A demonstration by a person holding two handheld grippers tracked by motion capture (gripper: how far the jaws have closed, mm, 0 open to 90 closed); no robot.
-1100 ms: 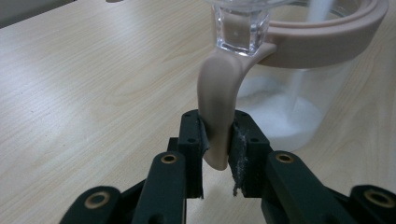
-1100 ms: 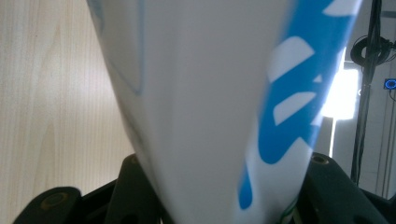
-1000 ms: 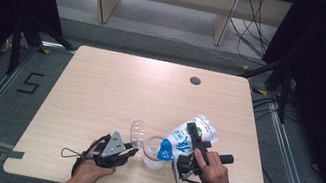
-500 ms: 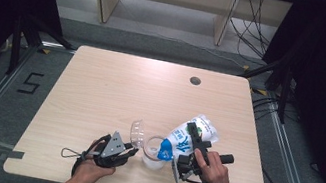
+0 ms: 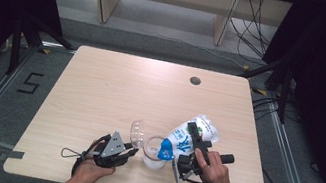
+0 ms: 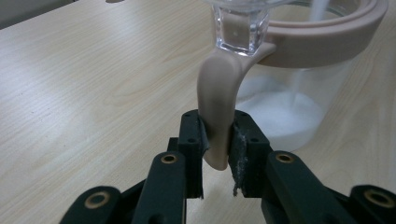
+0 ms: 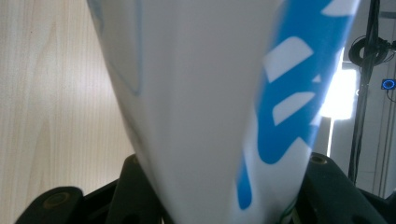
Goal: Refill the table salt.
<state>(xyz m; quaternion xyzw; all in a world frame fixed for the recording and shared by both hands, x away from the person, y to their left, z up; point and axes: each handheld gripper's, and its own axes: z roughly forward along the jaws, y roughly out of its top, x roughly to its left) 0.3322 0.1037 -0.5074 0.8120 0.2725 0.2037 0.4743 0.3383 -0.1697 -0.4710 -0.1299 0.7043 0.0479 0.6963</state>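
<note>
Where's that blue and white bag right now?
In the high view the blue and white bag is near the table's front right, held tilted by the right gripper, its blue corner over the clear jar.

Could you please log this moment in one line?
left gripper: clamps jar handle | right gripper: tilts bag over jar | powder inside

My matt black plastic left gripper point(image 6: 215, 154) clamped the smooth beige plastic tab point(image 6: 218, 100) of a clear glossy jar point(image 6: 299, 98); beside the jar, my right gripper point(image 7: 224, 196) squeezed a glossy white-and-blue plastic pouch point(image 7: 205, 93) above the matt pale wooden table point(image 5: 116, 88).
</note>
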